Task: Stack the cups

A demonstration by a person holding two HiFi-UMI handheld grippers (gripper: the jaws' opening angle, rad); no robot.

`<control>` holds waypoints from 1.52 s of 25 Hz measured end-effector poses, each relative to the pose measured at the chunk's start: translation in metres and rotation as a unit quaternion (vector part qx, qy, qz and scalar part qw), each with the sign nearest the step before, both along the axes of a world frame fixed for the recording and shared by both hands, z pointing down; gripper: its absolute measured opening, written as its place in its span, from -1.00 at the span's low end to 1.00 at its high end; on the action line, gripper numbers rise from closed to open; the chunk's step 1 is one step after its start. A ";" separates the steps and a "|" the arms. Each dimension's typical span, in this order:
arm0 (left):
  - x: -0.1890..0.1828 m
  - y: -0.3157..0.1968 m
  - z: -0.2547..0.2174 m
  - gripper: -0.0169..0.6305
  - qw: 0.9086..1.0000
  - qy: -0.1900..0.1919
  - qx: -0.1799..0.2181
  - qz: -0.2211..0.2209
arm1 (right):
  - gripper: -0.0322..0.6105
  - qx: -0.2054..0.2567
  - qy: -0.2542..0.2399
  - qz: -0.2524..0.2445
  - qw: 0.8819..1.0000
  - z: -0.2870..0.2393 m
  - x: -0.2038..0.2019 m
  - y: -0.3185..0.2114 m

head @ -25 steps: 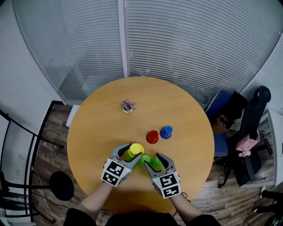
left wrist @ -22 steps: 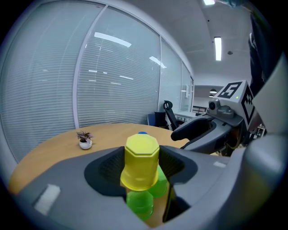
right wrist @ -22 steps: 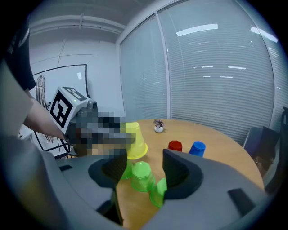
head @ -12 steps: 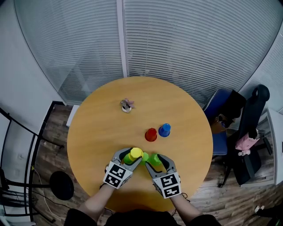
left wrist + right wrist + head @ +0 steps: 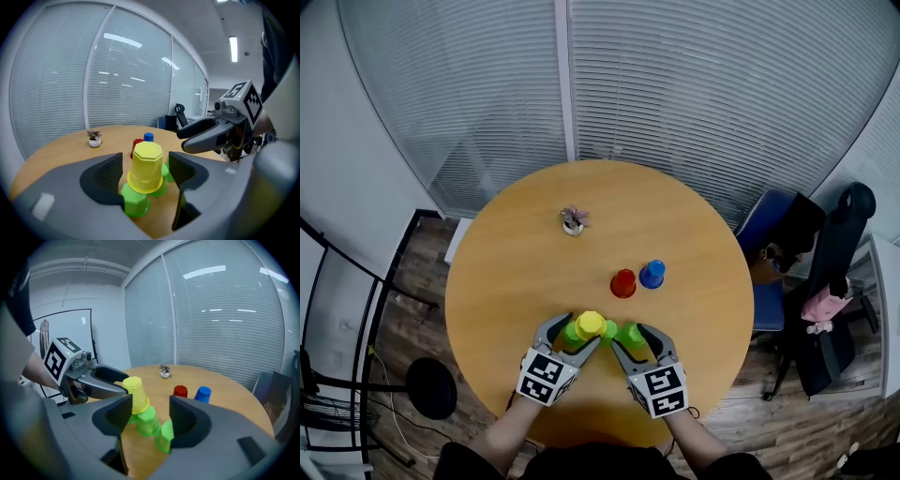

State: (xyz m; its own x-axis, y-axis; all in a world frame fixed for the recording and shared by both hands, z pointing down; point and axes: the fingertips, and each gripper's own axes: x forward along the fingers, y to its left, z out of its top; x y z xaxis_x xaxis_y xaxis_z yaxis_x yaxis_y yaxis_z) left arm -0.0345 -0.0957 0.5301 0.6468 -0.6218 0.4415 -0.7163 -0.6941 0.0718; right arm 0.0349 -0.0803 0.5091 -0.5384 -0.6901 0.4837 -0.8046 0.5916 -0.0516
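Yellow cup (image 5: 146, 168) is upside down on top of two green cups (image 5: 573, 333), bridging them, so my read is a pyramid build rather than nesting. A third green cup (image 5: 164, 437) stands in the same row on the wooden table (image 5: 516, 272), touching its neighbour. The left gripper (image 5: 572, 337) has the yellow cup between its jaws, which have just been opening. The pads stand clear of it on both sides, so it looks set down and let go. The right gripper (image 5: 637, 343) is spread wide around the green row, gripping nothing, probably there to steady the base. Both grippers sit low at the near table edge, side by side, angled forward and down, converging on the cluster. Red cup (image 5: 623, 283) and blue cup (image 5: 652, 274) wait further across, just beside each other, not yet stacked
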 end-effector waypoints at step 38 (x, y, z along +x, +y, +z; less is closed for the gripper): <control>0.103 0.036 0.006 -0.04 0.985 0.110 -0.045 -0.129 | -0.18 0.004 0.065 -0.164 0.984 0.074 0.022 -0.128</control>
